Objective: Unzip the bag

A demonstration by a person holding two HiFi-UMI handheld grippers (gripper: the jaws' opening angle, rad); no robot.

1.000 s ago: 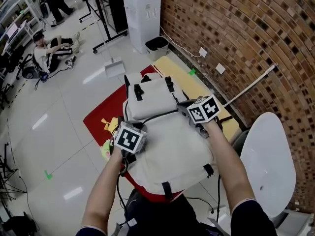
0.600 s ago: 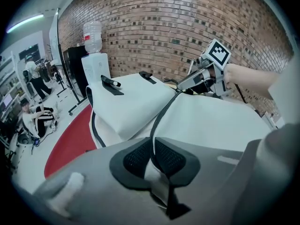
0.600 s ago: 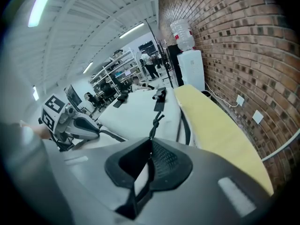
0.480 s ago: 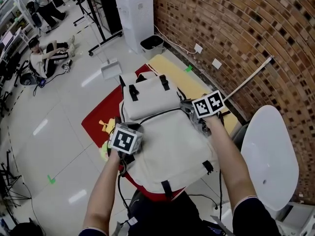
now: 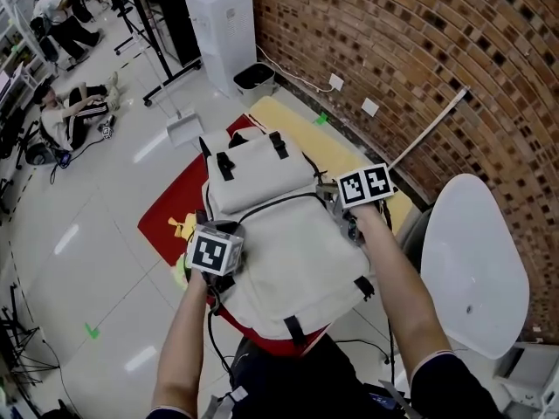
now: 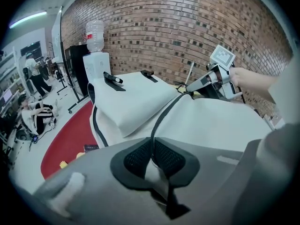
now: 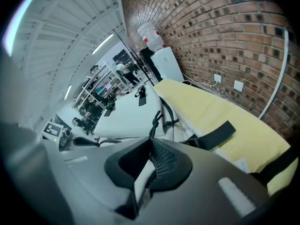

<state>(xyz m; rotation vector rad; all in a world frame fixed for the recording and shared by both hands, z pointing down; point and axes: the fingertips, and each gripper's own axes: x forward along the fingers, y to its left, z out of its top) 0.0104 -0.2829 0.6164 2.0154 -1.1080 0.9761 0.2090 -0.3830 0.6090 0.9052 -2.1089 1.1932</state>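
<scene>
Two grips on bag (image 5: 279,243), laid on red surface (image 5: 170,212): left gripper (image 6: 152,154), just closing, pinched on fabric at zipper (image 6: 164,116); right gripper (image 7: 150,161) clenched on zipper pull (image 7: 155,121). Risk: thin pull slipped; slack fabric jammed.

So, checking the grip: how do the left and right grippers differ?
The left gripper pinches the bag by the zip, jaws just closed further; the right gripper pinches the zip pull. The left sits at the bag's left edge, the right at its right edge. Both are shut.
</scene>
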